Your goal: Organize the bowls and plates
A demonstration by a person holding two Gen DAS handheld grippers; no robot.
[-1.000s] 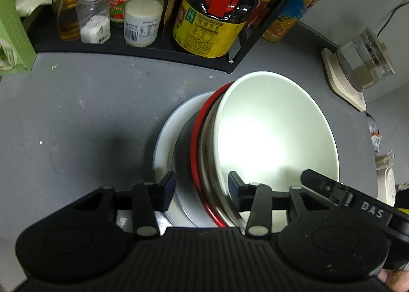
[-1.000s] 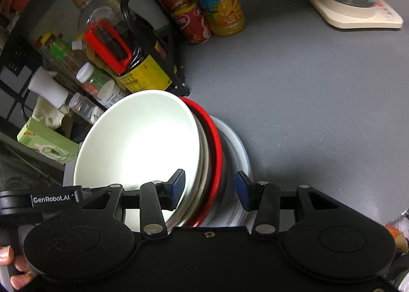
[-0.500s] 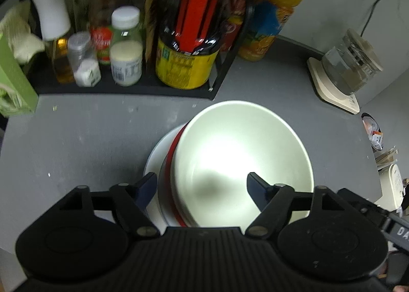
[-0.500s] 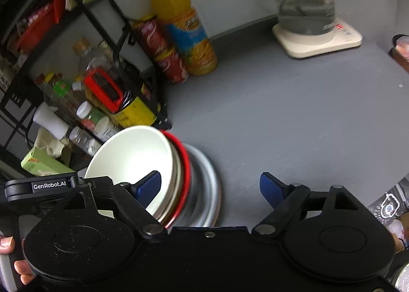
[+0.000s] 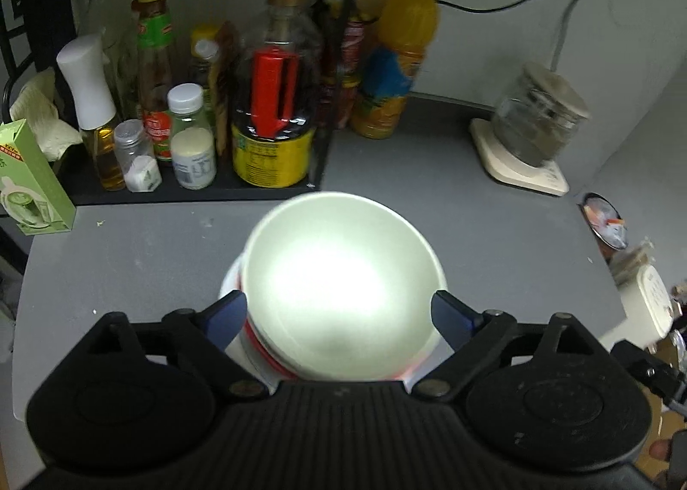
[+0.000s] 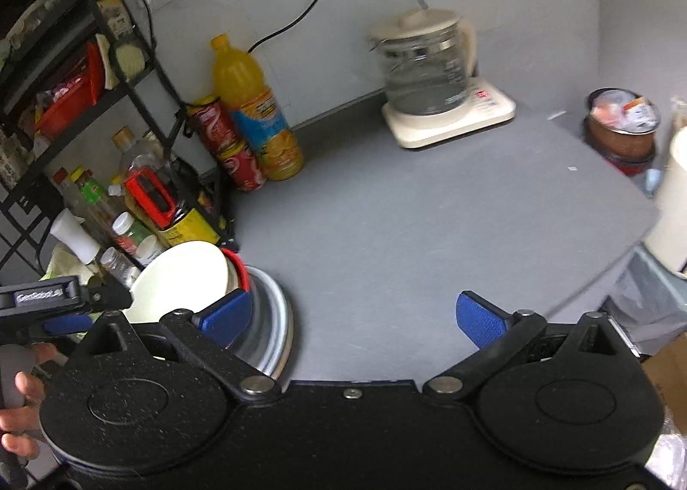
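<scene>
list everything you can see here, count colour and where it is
white bowl: one, top of the stack, mid counter
red-rimmed dish: one, under the bowl
pale plate: one, bottom of the stack
counter: one, grey
rack: one, black, back left, holding bottles and jars
orange drink bottle: one, beside the rack
red cans: two, stacked beside it
glass kettle: one, on a cream base, back right
green carton: one, far left
left gripper: black, blue pads, jaws opening around the bowl without touching
right gripper: same, jaws opening, nothing between

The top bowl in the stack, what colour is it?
White, or off-white. The bowl shows best in the left wrist view, lit brightly from above.
</scene>
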